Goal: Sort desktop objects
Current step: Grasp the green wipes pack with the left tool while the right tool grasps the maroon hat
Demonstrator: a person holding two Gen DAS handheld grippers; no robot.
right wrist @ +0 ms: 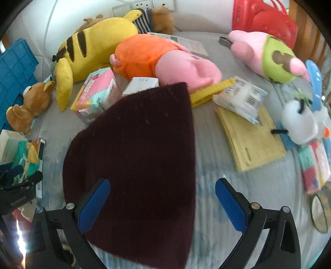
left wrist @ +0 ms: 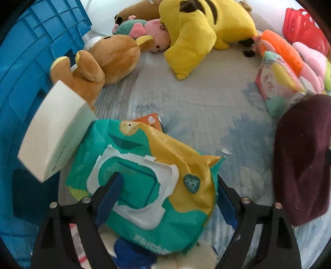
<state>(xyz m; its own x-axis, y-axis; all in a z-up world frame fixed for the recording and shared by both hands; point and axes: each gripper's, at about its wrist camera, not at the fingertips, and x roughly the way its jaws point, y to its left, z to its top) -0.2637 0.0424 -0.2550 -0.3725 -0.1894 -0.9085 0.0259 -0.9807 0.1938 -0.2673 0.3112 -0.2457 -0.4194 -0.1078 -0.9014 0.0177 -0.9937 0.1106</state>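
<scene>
step: we judge wipes pack [left wrist: 144,182] in left claw [left wrist: 167,198], gripped; right claw [right wrist: 162,204] wide, empty, over maroon hat [right wrist: 136,165] | next: carry pack to blue crate [left wrist: 31,82] at bed's left edge

This looks like a home bedroom. The things lie on a bed with a grey-and-blue patterned cover [right wrist: 209,144], set against a white wall with a row of white wall sockets [right wrist: 142,5]. Soft toys crowd it: a yellow striped plush animal [right wrist: 93,45], a small brown plush bear [right wrist: 31,105], a pink plush pig in orange clothes [right wrist: 157,60]. A blue ribbed plastic crate [left wrist: 31,68] stands alongside.
</scene>
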